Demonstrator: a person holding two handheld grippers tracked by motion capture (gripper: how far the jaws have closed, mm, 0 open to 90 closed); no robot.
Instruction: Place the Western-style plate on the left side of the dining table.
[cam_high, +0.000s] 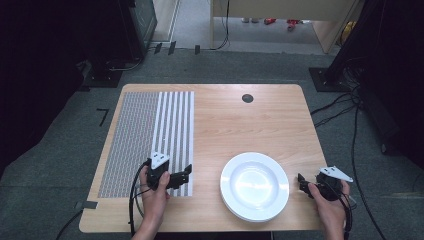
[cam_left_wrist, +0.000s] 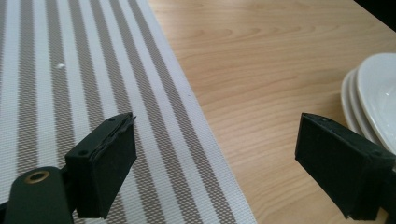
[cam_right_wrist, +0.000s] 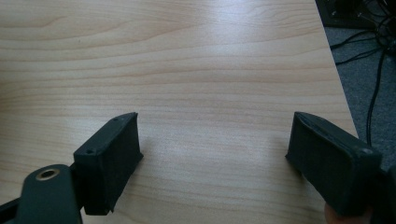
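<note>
Your surface (cam_high: 240, 125) is evenly lit from overhead; the plate (cam_high: 255, 186) glares, the surroundings stay dark, perhaps slightly soft throughout.

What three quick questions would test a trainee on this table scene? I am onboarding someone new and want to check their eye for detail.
1. True or false: the left gripper holds a plate.
2. Which thing lies under the left gripper? A) the striped mat B) the plates C) bare floor
3. Fill in: the right gripper sits just to the ____ of the plates, as the person sees them.

Key
1. False. In the left gripper view its jaws stand wide apart with nothing between them.
2. A. It hovers over the mat's near right corner.
3. Right. Its jaws are open too, over the bare table.
</note>
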